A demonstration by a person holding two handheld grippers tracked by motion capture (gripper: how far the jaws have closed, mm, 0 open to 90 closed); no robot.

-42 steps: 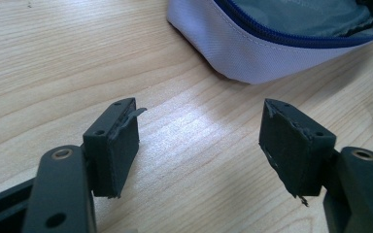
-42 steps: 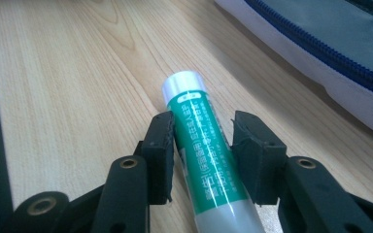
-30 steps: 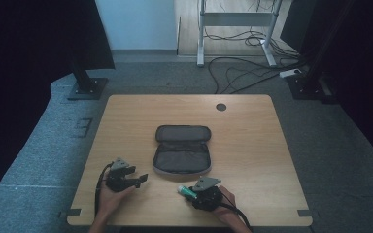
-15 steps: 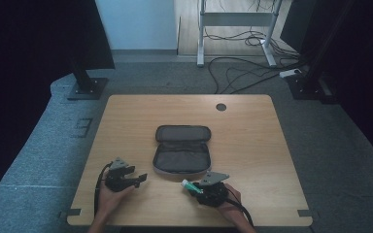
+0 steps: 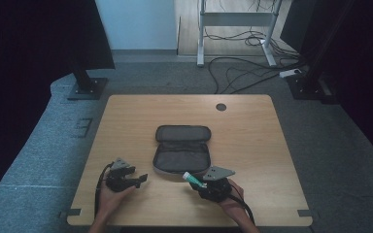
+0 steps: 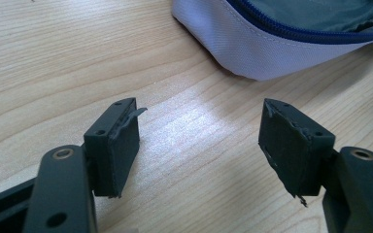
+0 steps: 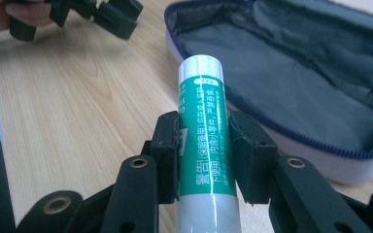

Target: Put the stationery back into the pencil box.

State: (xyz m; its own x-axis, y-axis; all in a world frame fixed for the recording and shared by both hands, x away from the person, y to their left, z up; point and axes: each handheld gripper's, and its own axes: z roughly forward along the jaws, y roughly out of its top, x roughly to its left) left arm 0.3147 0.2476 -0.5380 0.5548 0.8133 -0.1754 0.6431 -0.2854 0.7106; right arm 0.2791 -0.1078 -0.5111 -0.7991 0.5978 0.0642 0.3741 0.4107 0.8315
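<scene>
the left gripper [image 5: 138, 180] sits near the front left corner of the wooden table [image 5: 252, 126], held in the person's left hand [image 5: 108, 196], its cable looping back along that hand toward the front edge. in the left gripper view its two black jaws stand spread wide with bare wood between them, and the worn pads [image 6: 121, 141] touch nothing; the rounded pale corner of the pouch [image 6: 272, 43] lies just beyond them.

the pouch [image 5: 181, 154] is a zipped case lying open in the middle of the table, slightly nearer the front edge than the back, with its flat lid half toward the back and the deeper half toward the front. its inside is dark grey, its outside pale, and a blue zip runs around the rim.

just beside the pouch's front right corner, near the front edge, the right gripper [image 5: 200, 183] pinches a tube [image 5: 193, 178] with a green label and white cap. in the right gripper view both jaws press on the tube [image 7: 205, 131] about midway along its length, and the white end points toward the open pouch [image 7: 315, 87], reaching the near rim. the left gripper [image 7: 97, 17] shows beyond, at the far left. a round dark grommet [image 5: 221, 107] sits near the back edge, toward the right.
</scene>
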